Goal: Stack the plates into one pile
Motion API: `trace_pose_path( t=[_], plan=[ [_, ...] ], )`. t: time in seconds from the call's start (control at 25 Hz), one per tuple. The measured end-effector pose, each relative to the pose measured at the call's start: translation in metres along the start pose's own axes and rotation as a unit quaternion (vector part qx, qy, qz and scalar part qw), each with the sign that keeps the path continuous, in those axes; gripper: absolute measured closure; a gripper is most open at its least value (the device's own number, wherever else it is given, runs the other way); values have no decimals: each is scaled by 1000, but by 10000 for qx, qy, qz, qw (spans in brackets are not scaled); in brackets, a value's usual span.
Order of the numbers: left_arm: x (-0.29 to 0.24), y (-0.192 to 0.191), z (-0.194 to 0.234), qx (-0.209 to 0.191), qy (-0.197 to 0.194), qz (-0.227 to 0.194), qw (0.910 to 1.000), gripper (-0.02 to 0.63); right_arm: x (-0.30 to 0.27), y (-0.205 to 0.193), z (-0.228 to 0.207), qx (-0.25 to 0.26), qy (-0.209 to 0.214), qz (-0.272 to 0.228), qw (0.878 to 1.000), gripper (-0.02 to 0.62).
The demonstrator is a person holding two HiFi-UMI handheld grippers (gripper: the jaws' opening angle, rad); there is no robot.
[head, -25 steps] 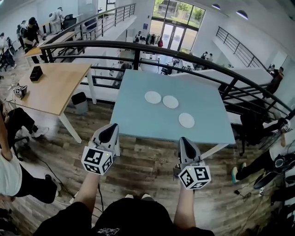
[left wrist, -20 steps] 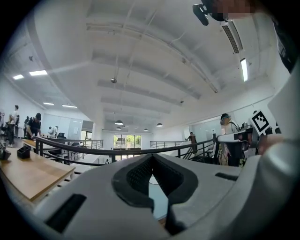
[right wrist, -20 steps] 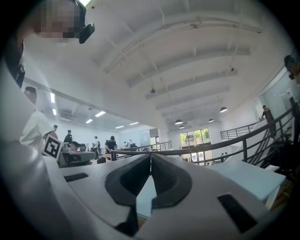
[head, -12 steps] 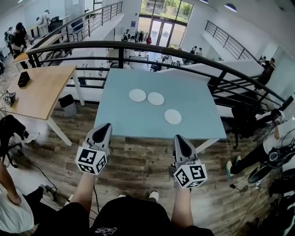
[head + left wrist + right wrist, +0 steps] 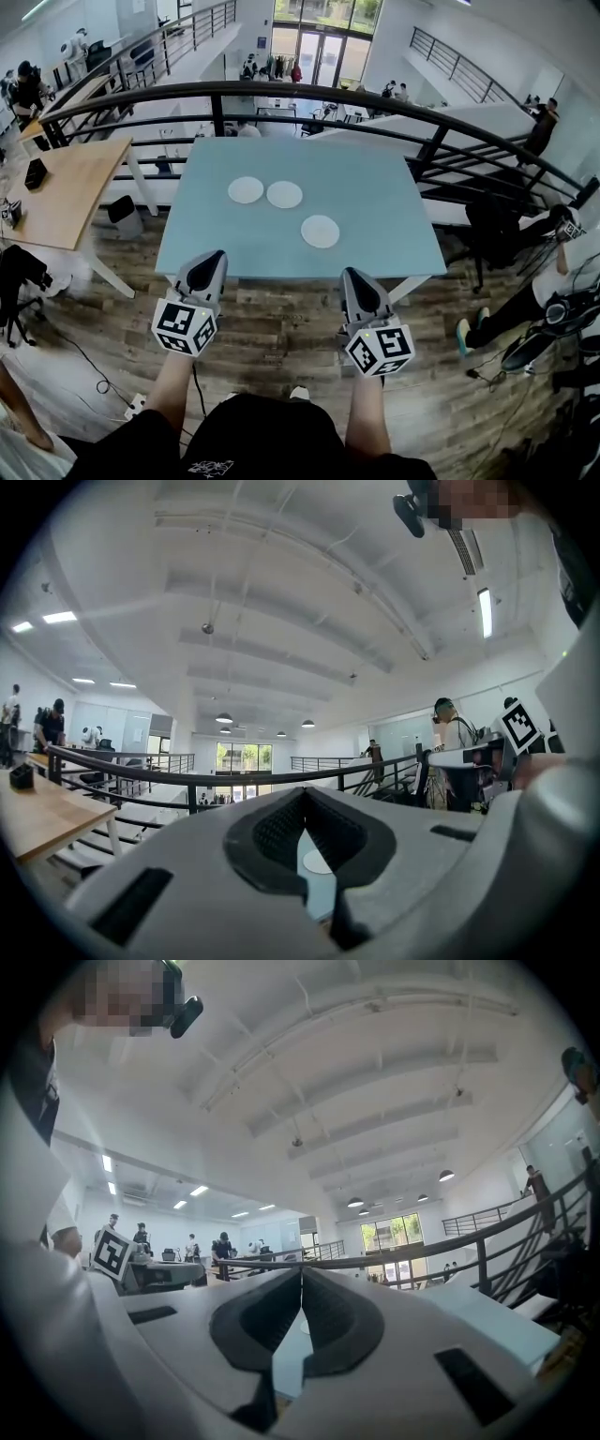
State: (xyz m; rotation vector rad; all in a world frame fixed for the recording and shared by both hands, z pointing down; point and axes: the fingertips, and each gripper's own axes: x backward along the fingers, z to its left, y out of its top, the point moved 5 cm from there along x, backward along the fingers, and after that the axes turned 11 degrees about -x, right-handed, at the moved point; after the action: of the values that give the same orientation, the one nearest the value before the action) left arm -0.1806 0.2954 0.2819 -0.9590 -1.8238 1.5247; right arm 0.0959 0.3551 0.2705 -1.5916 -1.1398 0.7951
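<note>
Hanging low in the frame, the left gripper [image 5: 212, 257] and right gripper [image 5: 353, 275] were clenched empty, probably because the separate plates [image 5: 284, 194] lay farther up.

Head view overlooks the table [image 5: 375, 220]; gripper views face it level.

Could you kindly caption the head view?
Both shut, left claw and right claw face a blue table with three unstacked plates.
</note>
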Motion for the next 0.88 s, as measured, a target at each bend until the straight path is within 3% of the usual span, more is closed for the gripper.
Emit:
trace_pose_path(
  t=[0.52, 0.88],
  plan=[
    [-77, 20, -110, -230, 27, 214, 9995, 598, 39, 19, -126, -316, 204, 117, 9992, 588],
    [-104, 21, -123, -297, 130, 405, 9987, 598, 34, 17, -168, -568, 284, 132, 9979, 588]
  ],
)
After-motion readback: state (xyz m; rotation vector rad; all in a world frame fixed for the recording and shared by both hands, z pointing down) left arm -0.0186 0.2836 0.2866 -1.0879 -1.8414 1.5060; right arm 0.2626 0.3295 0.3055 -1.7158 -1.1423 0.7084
